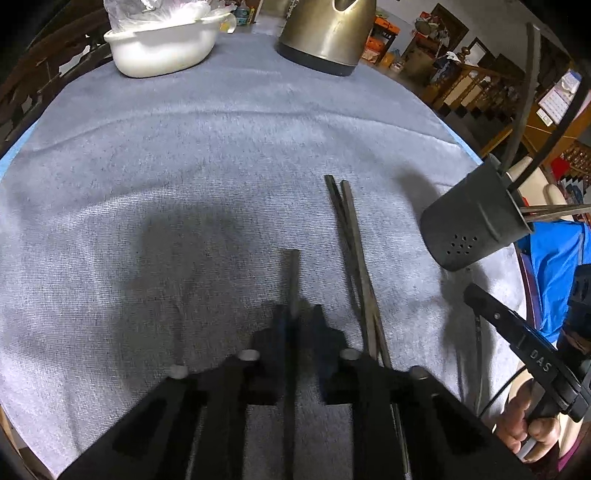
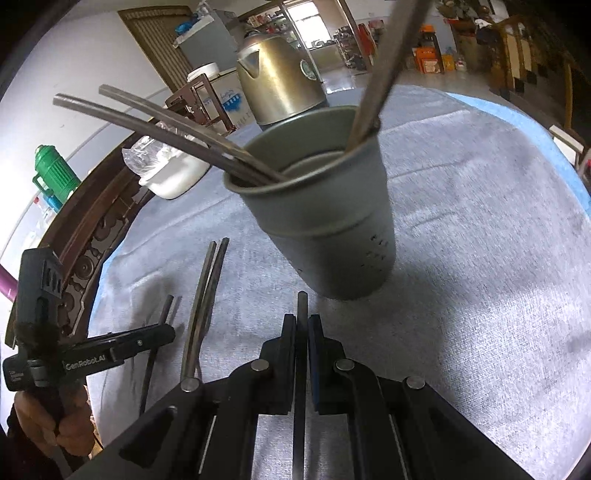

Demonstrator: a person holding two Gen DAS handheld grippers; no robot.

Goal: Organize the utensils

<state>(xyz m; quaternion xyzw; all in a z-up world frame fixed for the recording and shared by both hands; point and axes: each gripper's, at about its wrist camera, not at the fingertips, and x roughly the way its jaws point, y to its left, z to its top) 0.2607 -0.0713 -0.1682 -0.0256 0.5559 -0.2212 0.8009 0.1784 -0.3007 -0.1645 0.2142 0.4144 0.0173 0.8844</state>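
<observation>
Left hand-held gripper (image 1: 295,317): clenched on a single chopstick (image 1: 293,280), whose tip is seen poking forward past the fingers, low over the cloth.
Right hand-held gripper (image 2: 303,328): clenched on another chopstick (image 2: 302,306), which is held pointing toward the base of the cup.
Cup (image 2: 317,206): a grey metal holder with small holes near its base, stood on the cloth just ahead of the right fingers; several chopsticks (image 2: 155,125) are already leaned inside it, fanned out over the rim to the left and up to the right.
Loose pair (image 1: 354,258): two chopsticks are laid crossed on the cloth, between the two grippers, just beside the left one.
Cloth (image 1: 221,147): a grey-blue towel is spread over the round counter; a broad bare stretch is left ahead of the left gripper.
Far edge: a brass-coloured kettle (image 1: 325,33) and a white basin (image 1: 162,44) with a plastic bag in it are set near the back rim, well apart from the chopsticks.
Right edge: the cloth's rim is curved close behind the cup in the left view; bare cloth is seen to the right of the cup in the right view.
Left edge: a dark carved wooden rail (image 2: 96,229) is seen beyond the counter's rim.
</observation>
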